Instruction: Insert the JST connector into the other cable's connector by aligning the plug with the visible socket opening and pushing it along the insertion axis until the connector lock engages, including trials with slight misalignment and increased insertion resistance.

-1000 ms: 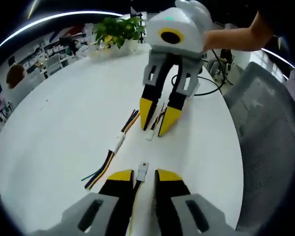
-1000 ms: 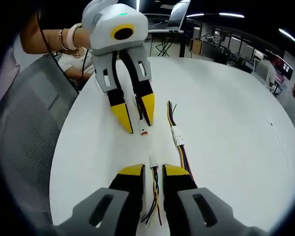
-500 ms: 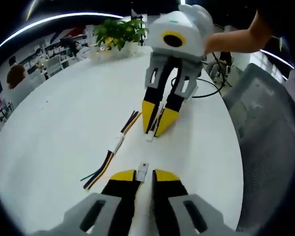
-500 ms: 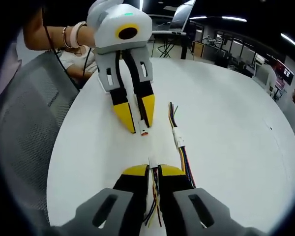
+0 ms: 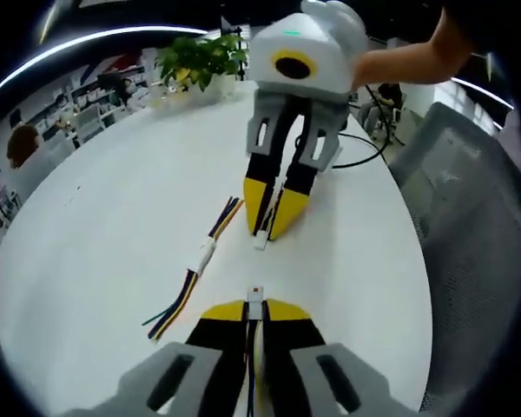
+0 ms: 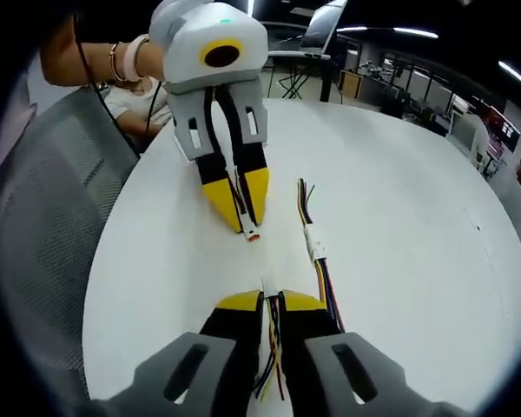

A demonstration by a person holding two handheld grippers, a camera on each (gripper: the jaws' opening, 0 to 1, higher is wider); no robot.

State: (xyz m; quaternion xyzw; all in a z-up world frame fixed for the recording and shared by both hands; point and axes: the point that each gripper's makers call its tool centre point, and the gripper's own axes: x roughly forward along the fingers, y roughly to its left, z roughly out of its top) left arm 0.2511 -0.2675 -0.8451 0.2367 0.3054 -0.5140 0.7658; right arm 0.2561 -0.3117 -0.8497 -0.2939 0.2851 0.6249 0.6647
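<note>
On the white round table [image 5: 113,217], my left gripper [image 5: 254,306] is shut on a small white JST connector [image 5: 255,294] with its wires running back between the jaws. Facing it, my right gripper [image 5: 272,217] is shut on the other white connector [image 5: 262,240], tip down near the table. In the right gripper view, the right gripper [image 6: 268,300] holds its connector [image 6: 267,285] and coloured wires. The left gripper [image 6: 243,208] points toward it with its connector [image 6: 253,233] sticking out. A short gap separates the two connectors.
A spare cable with a joined white connector [image 5: 205,254] lies on the table beside the grippers, also seen as a cable [image 6: 314,248]. A grey mesh chair [image 5: 478,200] stands at the table edge. A potted plant [image 5: 200,61] and a black cord [image 5: 365,156] sit farther back.
Both grippers' jaws have closed onto their connectors, the right one first, then the left. The two grippers have stayed facing each other at about the same distance.
</note>
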